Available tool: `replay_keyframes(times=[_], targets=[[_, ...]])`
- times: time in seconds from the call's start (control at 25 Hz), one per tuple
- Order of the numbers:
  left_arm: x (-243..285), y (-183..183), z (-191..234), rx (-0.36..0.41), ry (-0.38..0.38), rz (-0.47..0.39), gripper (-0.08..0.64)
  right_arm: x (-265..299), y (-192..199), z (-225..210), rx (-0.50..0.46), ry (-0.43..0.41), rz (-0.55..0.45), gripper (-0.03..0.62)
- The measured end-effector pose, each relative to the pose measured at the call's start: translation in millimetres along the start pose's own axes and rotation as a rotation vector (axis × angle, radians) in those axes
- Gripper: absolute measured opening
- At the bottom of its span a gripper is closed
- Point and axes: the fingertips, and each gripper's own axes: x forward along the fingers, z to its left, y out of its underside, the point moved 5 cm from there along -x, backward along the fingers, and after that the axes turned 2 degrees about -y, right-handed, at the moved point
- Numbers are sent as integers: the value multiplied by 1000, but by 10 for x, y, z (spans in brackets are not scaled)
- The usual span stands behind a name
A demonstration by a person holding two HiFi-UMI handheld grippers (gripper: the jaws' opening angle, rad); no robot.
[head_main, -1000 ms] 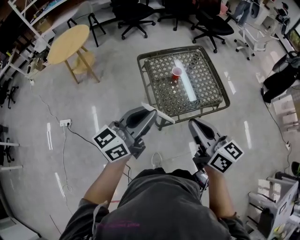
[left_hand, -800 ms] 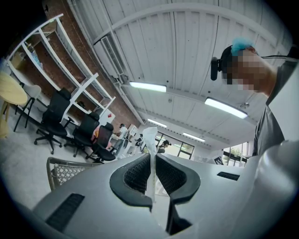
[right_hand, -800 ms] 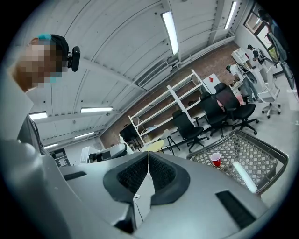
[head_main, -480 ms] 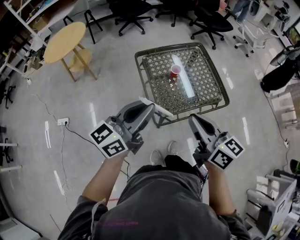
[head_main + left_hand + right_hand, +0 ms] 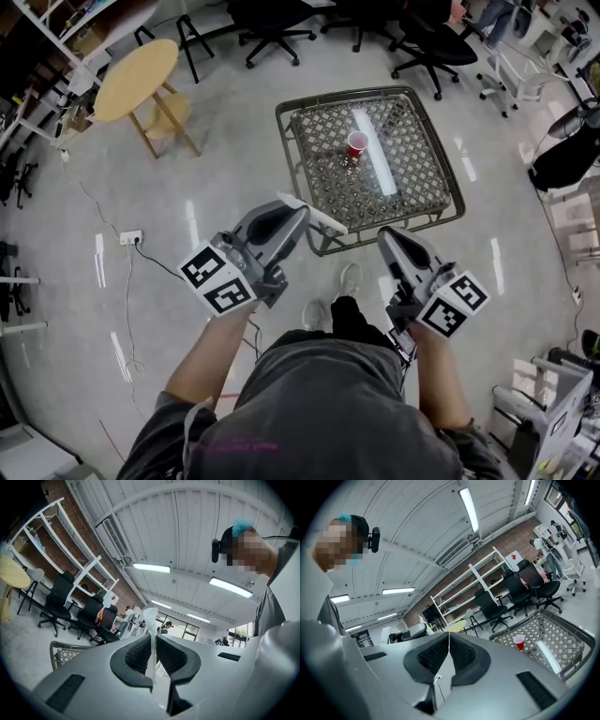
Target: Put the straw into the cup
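Observation:
A red cup [image 5: 356, 143] stands upright near the far middle of a low lattice-top table [image 5: 324, 247]. It also shows in the right gripper view as the cup [image 5: 519, 642] on the table [image 5: 579, 635]. My left gripper [image 5: 302, 217] is shut on a white paper-wrapped straw [image 5: 317, 215], which sticks out past both sides of the jaws. Seen along the left gripper [image 5: 152, 660], the straw [image 5: 150, 623] rises upright from between the jaws. My right gripper [image 5: 387, 240] is shut with nothing in it, as the right gripper view [image 5: 449, 649] confirms. Both grippers hang short of the table's near edge.
A long white streak [image 5: 375, 152] lies across the table top beside the cup. A round wooden table [image 5: 137, 79] stands at the far left, with office chairs [image 5: 274, 26] at the back. A power strip [image 5: 131, 237] with a cable lies on the floor at the left.
The person's shoes have come into view under the grippers. Both grippers keep nearly the same pose, and the left one still holds the straw.

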Motion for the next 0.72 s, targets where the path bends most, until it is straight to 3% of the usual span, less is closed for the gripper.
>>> replay_keyframes(times=[0.72], targets=[[707,9,219,6,-27,27,41,79,-301,-712,31,-24,6,14]])
